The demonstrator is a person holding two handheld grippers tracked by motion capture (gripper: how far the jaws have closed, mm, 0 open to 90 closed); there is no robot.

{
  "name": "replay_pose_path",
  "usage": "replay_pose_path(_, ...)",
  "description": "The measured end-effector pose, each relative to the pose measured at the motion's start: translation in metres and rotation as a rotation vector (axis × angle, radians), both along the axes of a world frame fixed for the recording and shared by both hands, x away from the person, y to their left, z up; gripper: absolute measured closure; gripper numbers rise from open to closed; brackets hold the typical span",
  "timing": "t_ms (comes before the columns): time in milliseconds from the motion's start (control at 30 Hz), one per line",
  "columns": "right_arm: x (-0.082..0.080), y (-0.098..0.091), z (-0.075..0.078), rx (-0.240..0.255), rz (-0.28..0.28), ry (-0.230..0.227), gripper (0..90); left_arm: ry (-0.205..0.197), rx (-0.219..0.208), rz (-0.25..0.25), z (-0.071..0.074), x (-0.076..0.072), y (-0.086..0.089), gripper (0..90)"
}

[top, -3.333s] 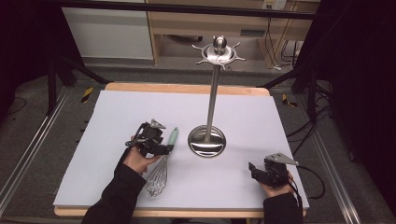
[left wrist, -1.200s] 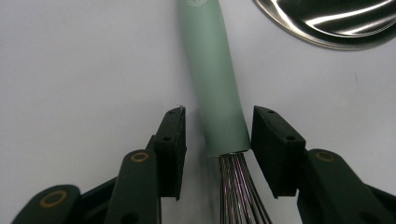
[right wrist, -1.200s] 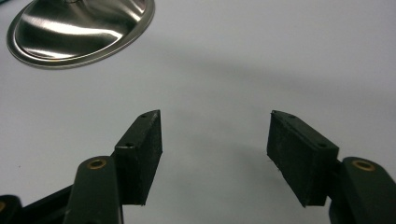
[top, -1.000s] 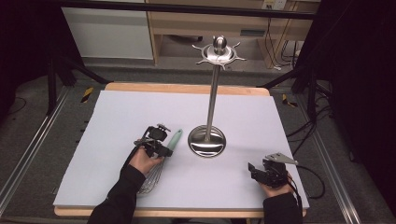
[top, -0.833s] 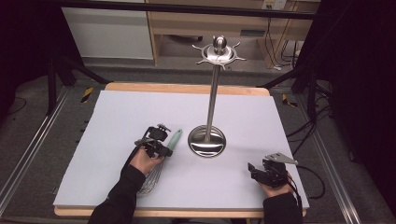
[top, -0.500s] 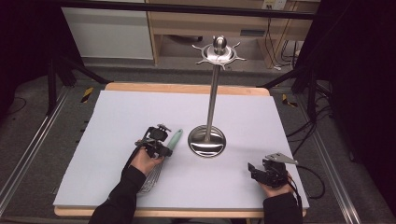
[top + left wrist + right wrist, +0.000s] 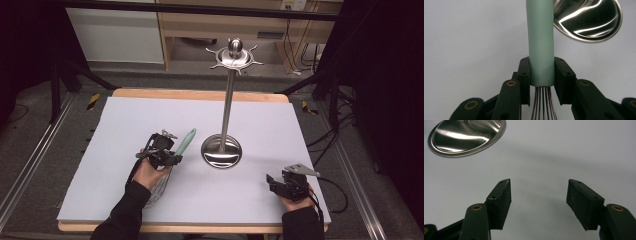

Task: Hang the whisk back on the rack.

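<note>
A whisk with a pale green handle (image 7: 185,142) and a wire head (image 7: 158,189) is held at the left of the white mat. My left gripper (image 7: 167,154) is shut on the handle's lower end, where the wires start; its jaws have just closed. In the left gripper view both pads press the whisk handle (image 7: 541,45) from the sides, with my left gripper (image 7: 542,72) around it. A steel utensil stand (image 7: 227,95) rises from a round base (image 7: 221,151) just right of the whisk. My right gripper (image 7: 272,183) rests near the front right, open and holding nothing (image 7: 539,195).
The stand's hooked crown (image 7: 234,55) sits high above the mat. The stand base (image 7: 589,20) lies just beyond the whisk handle and also shows at the upper left of the right gripper view (image 7: 466,135). The wooden table edge (image 7: 200,94) borders the white mat (image 7: 125,120).
The left gripper has closed on the whisk handle and lifted slightly, tilting the handle up toward the stand. The right gripper has not moved.
</note>
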State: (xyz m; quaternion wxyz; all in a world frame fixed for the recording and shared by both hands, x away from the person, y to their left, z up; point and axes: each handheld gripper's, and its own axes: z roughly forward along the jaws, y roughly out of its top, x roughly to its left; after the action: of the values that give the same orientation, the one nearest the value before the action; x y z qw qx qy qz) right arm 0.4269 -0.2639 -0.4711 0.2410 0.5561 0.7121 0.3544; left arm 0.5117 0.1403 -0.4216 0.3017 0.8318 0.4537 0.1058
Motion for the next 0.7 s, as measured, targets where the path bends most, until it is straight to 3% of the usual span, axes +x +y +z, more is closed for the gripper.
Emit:
replay_pose_path(133,0.000,0.000,0.000,0.003,0.001,0.000,36.8,-0.043,-0.034,-0.003,0.005,-0.008,0.006,68.7)
replay_pose_path(333,-0.001,0.000,0.001,0.000,0.000,-0.001,37.0,-0.139,-0.078,-0.002,0.011,-0.021,0.017,68.7)
replay_pose_path(700,-0.001,0.000,0.001,0.002,-0.002,-0.001,37.7,-0.250,-0.149,0.017,0.022,-0.043,0.036,68.8)
